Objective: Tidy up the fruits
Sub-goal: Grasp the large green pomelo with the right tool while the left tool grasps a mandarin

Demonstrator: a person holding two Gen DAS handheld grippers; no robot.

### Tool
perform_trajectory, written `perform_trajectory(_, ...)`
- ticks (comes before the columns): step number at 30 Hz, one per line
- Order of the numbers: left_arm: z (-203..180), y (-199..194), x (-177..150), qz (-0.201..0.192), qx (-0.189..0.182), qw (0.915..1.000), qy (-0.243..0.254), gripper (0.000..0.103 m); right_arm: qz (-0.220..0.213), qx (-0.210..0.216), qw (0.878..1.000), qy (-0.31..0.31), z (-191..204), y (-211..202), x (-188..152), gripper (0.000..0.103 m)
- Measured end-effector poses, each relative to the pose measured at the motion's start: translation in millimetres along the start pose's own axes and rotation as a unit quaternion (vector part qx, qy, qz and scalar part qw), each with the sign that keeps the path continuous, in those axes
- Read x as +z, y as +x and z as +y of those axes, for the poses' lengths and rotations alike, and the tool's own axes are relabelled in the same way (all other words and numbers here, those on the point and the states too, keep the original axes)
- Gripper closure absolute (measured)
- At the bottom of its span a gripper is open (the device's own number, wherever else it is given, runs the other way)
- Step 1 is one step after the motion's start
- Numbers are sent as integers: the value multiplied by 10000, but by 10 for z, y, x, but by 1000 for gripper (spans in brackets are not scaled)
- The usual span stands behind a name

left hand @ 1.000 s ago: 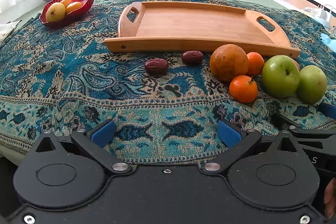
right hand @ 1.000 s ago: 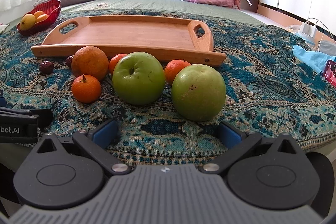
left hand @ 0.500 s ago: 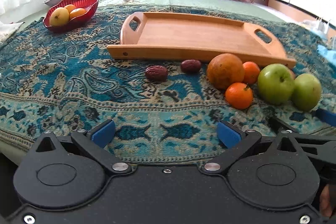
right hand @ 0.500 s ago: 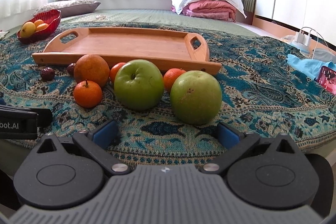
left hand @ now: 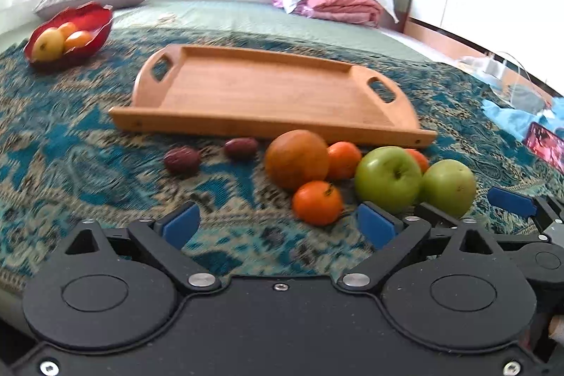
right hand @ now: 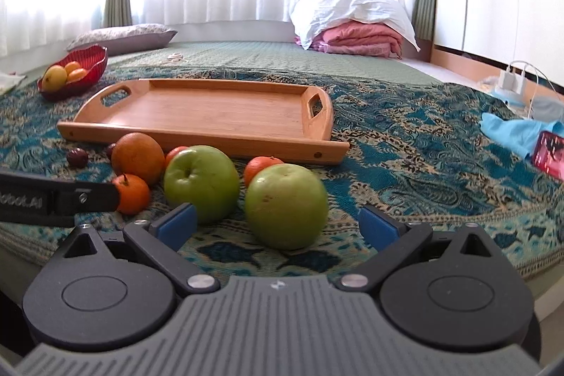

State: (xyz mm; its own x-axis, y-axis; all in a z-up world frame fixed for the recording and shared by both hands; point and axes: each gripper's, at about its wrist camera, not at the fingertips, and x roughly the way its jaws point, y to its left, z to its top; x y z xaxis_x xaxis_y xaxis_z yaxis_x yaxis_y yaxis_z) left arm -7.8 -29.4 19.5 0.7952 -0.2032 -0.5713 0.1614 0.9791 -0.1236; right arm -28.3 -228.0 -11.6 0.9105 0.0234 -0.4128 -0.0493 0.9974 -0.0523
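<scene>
Fruits on cloth: 2 green apples (right hand: 286, 205) | 1 orange (left hand: 296, 159) | 3 tangerines (left hand: 317, 202) | 2 dates (left hand: 182, 160) | left fingers (left hand: 278, 228) closing, empty | right fingers (right hand: 278, 226) spread

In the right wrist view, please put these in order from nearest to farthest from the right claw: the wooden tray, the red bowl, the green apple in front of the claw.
1. green apple, just ahead of the right claw, between its open fingers' line
2. wooden tray, behind the fruits
3. red bowl, far back on the left

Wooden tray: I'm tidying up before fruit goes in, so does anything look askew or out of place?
The wooden tray lies flat and bare. The loose fruit sits outside it on the patterned cloth, including two green apples and the big orange. Nothing looks spilled or damaged.
</scene>
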Motion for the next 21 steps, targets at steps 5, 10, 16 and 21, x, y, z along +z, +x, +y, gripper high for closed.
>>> perform_trajectory(5,-128,113,1,8,-36,9997,233,27,-5,-9,9997,-242,-5,56,-18,4)
perform_trajectory(10,-196,193,-6,-47,56,9992,402,44,-24,78,9997,-218,-7,110,-54,10)
perform_trajectory(16,-228,251,-24,-26,18,9990,447,53,-20,182,9998,-94,-57,157,-83,21)
perform_trajectory(21,-291,274,-55,-58,-29,9983,582,59,83,193,9998,56,-80,227,-94,31)
